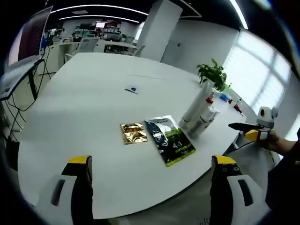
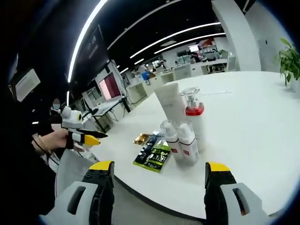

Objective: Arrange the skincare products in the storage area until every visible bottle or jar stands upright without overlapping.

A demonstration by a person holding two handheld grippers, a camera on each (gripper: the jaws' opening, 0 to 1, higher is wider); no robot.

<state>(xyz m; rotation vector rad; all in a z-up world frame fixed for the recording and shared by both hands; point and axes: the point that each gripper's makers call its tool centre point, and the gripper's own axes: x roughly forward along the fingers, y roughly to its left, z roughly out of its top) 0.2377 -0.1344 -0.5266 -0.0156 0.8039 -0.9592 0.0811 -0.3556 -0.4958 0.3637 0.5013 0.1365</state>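
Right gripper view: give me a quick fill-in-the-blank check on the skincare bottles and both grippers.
1. The pump bottle has a ___ collar.
2. The green packet lies ___ on the table.
3. The gold packet lies ___ the green packet.
4. The right gripper is ___.

Missing words: red; flat; beside; open

Four white skincare bottles [image 2: 183, 129] stand upright, clustered near the tabletop [image 2: 253, 122] edge; two flat sachets [image 2: 152, 153] lie beside them.
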